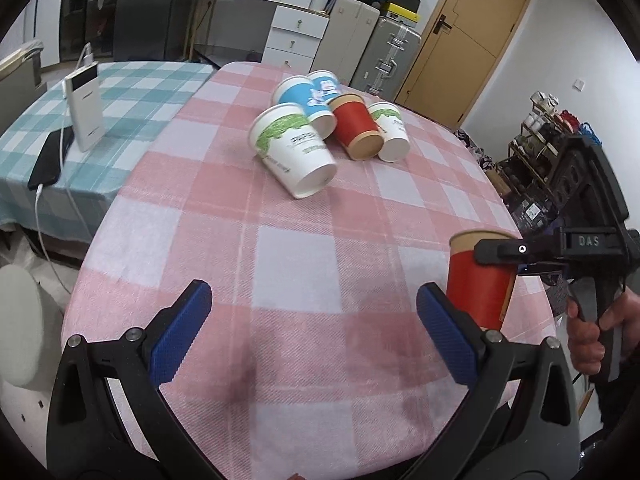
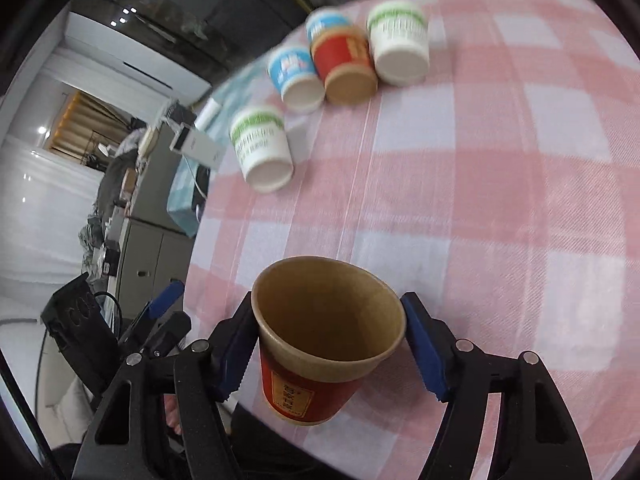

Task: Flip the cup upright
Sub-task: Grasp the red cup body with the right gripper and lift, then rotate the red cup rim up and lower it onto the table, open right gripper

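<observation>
Red paper cup with a brown rim (image 2: 324, 344) stands mouth-up near the pink checked tablecloth's (image 1: 296, 264) edge, clamped by the right gripper (image 2: 332, 344), the left gripper (image 1: 316, 332) gaping empty; five cups lie tipped, unrighted.

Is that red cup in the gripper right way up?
Upright: the red cup shows its open brown mouth on top, held between the right gripper's fingers, rim above base.

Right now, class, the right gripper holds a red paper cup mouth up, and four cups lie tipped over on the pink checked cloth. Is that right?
Not quite: five cups lie tipped over, not four. The left wrist view shows two green-printed white cups, two blue ones and a red one. The right gripper does hold the red paper cup mouth up.
</observation>
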`<control>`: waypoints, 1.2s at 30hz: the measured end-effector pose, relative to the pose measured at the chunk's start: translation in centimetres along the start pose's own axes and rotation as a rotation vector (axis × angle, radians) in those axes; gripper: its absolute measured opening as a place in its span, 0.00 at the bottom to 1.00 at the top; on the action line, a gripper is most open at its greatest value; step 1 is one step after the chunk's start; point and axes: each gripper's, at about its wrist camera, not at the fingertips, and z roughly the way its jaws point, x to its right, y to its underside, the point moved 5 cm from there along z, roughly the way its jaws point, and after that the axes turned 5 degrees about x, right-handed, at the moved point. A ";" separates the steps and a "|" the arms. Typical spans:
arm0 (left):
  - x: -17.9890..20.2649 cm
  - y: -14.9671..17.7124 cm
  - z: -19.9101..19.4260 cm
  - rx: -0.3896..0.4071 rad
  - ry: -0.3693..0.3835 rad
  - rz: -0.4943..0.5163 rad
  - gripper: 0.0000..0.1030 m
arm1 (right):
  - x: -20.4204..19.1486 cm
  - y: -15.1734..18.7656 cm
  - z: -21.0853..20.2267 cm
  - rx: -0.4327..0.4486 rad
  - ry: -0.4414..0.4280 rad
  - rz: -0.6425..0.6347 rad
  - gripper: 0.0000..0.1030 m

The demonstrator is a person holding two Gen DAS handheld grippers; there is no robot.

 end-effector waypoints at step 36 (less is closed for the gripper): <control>8.2 -6.0 12.1 -0.053 -0.061 0.065 0.99 | 3.4 -5.0 -0.7 0.490 0.342 -0.437 0.69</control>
